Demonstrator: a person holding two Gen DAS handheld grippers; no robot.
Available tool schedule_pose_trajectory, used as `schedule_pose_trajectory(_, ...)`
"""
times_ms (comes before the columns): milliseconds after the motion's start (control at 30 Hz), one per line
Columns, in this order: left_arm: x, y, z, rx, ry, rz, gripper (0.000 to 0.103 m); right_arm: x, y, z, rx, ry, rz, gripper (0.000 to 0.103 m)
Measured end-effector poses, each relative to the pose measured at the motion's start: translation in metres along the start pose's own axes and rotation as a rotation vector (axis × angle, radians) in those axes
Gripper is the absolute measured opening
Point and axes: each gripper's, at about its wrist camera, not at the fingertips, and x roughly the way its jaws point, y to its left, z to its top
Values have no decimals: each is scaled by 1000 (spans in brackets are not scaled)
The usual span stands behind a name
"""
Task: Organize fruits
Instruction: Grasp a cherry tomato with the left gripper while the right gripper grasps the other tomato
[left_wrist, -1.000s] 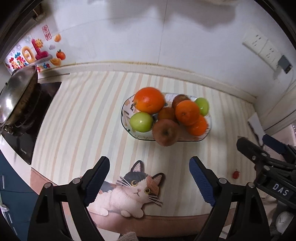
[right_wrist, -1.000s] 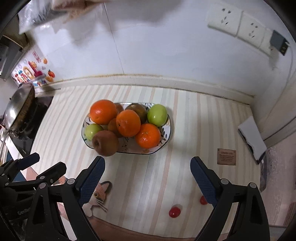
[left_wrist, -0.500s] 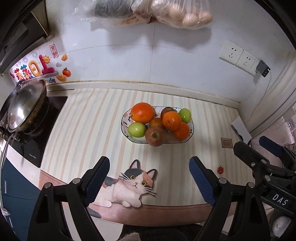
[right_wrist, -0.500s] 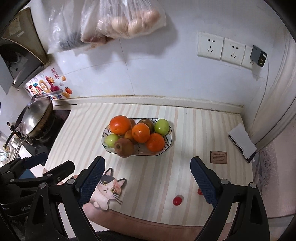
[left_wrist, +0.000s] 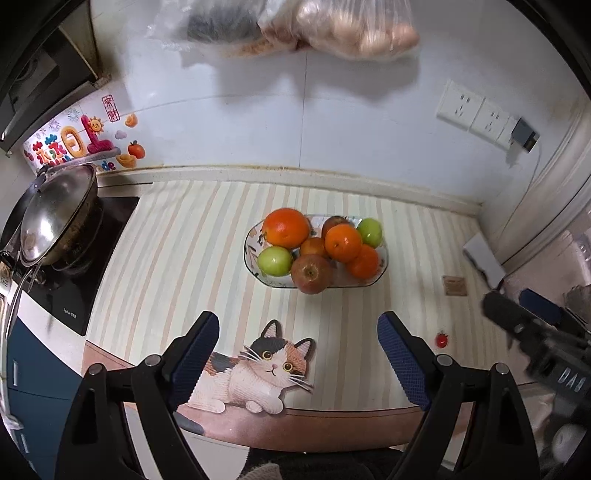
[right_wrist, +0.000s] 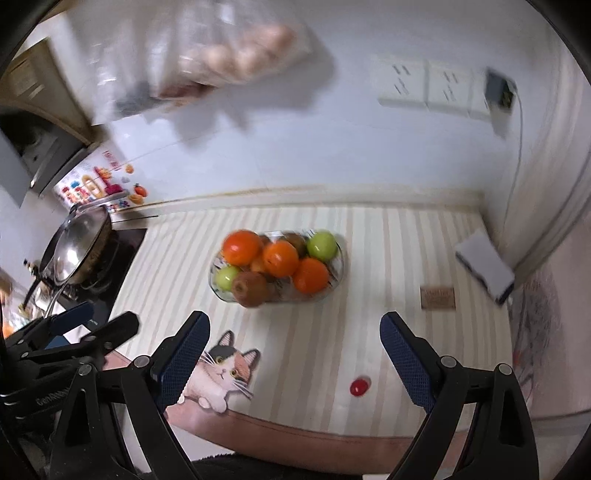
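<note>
A glass fruit bowl (left_wrist: 383, 263) (right_wrist: 338, 271) sits mid-counter on the striped mat, heaped with oranges (left_wrist: 286, 228) (right_wrist: 280, 258), green apples (left_wrist: 274, 261) (right_wrist: 322, 244) and a brown-red apple (left_wrist: 311, 273) (right_wrist: 250, 288). A small red tomato (left_wrist: 441, 340) (right_wrist: 360, 386) lies loose on the mat near the front right. My left gripper (left_wrist: 297, 354) hangs open above the front edge, over the cat picture, with nothing between its fingers. My right gripper (right_wrist: 295, 354) is open too, well back from the bowl; in the left wrist view it shows at the right edge (left_wrist: 532, 314).
A lidded wok (left_wrist: 55, 218) stands on the black cooktop (left_wrist: 110, 236) at the left. Bags (left_wrist: 295, 26) hang on the wall above. A white box (right_wrist: 484, 266) and a brown card (right_wrist: 437, 297) lie at the right, by the wall sockets (left_wrist: 476, 110). The counter's front edge (left_wrist: 295, 421) is close below.
Both grippers have pulled up and back from the bowl, so the fruit looks smaller and the hanging bags have come into view. The right wrist view is now blurred.
</note>
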Motion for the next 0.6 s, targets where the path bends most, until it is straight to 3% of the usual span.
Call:
schedule_pose_trajectory(167,59,-30,-12,61,116,45,88,60,-66,-17,134,134,-7,93)
schedule_pose_trajectory(200,75,-40,-17,83,149,48,88,80,-82,-24,165,173,-8,90)
schedule_pose_trajectory(267,107,-59,-27,132,216,50,88,107,-103,-36,210,224,0,74)
schedule_pose_trajectory(333,130,-74,-37,160,271,43,88,138,-123,-47,260,271,2,70)
schedule_pose_trajectory(433,164,-97,-51,197,360,17,88,171,-146,-59,309,304,-11,65)
schedule_pose_trajectory(600,193,-124,-63,254,420,5,85,193,-160,-62,304,285,-34,62)
